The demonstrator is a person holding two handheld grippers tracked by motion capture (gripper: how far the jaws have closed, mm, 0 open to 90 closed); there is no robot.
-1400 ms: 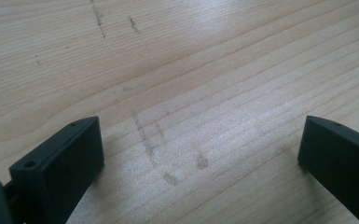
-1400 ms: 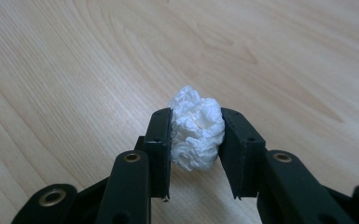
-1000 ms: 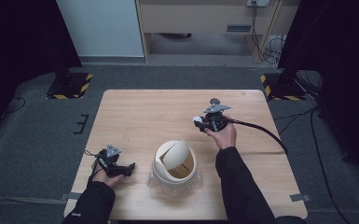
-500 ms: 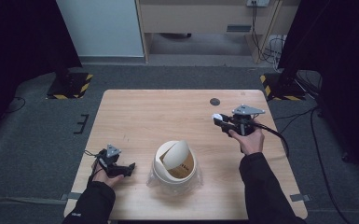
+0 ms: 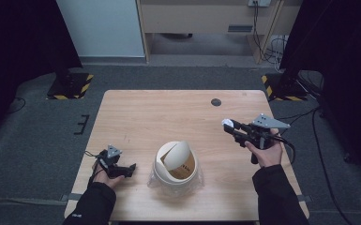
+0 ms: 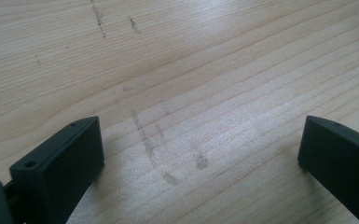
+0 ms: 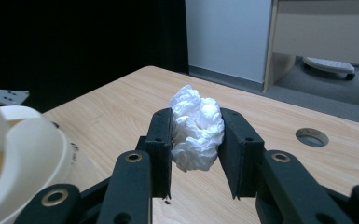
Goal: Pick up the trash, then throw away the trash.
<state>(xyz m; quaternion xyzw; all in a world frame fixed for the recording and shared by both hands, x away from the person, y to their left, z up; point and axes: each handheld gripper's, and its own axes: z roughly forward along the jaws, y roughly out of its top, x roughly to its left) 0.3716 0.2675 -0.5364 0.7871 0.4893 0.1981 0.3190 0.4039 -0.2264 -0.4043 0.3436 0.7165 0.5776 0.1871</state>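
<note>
While the white bin (image 5: 176,165) sits at the table's (image 5: 159,117) near edge, its swing lid is tipped open, showing a tan inside; contents can't be made out, possibly none. Right gripper (image 5: 228,125) is clamped on a crumpled white paper wad (image 7: 196,126), held above the table right of the bin, jaws pointing left toward it. Wad's long axis runs roughly upright between the pads. Left gripper (image 5: 130,169) rests on the table left of the bin, jaws wide, nothing between them.
</note>
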